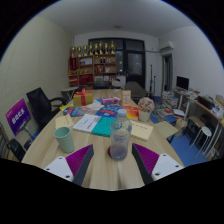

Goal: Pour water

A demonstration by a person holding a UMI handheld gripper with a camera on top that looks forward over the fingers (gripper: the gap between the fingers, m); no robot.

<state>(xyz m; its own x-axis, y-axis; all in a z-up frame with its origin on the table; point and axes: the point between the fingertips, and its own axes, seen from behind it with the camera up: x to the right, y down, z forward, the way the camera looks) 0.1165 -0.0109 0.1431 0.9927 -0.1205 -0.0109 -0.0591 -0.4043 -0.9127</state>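
Note:
A clear plastic water bottle (120, 140) stands upright on the wooden table (100, 172). It sits just ahead of my fingertips, in line with the gap between them. A small red thing (110, 152), perhaps a cap, lies at its base on the left. A pale green cup (64, 138) stands on the table to the left of the bottle, beyond the left finger. My gripper (113, 148) is open, its purple pads (79, 160) wide apart with space on either side of the bottle. Nothing is held.
Books and papers, among them a teal book (104, 126), cover the middle of the table beyond the bottle. A black chair (42, 104) stands at the left, a blue seat (186, 150) at the right. Shelves (95, 65) line the far wall.

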